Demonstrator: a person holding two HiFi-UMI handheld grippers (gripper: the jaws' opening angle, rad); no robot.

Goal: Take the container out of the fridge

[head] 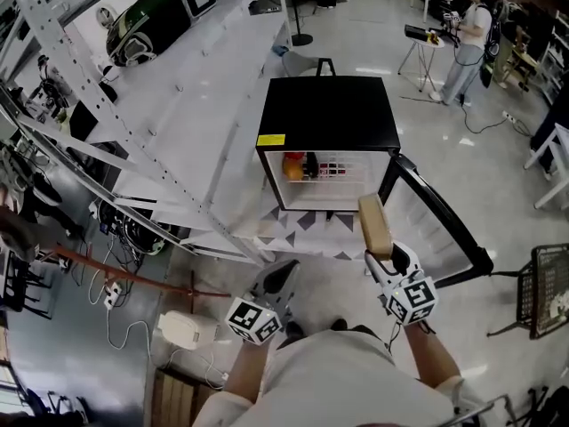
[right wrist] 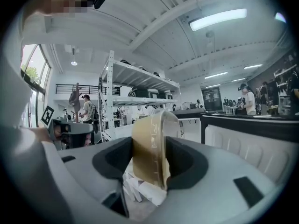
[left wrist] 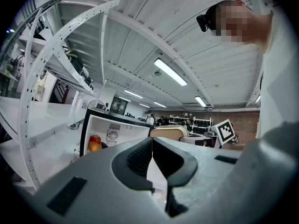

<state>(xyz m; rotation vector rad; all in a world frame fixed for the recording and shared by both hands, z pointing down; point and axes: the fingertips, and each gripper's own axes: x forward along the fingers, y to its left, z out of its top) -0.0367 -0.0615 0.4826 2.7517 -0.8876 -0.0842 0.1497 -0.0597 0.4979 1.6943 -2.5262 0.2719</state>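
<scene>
One grip only: right gripper (head: 380,254) clenched on the tan lidded container (head: 374,222), standing on edge between the pads, outside the fridge (head: 329,114), just in front of its lower right corner and beside the swung-open door (head: 442,225). Left gripper (head: 281,278) empty, jaws pressed together, low before the fridge's lower left corner. Red and orange fruit (head: 293,167) at the left edge of the shelf inside.
</scene>
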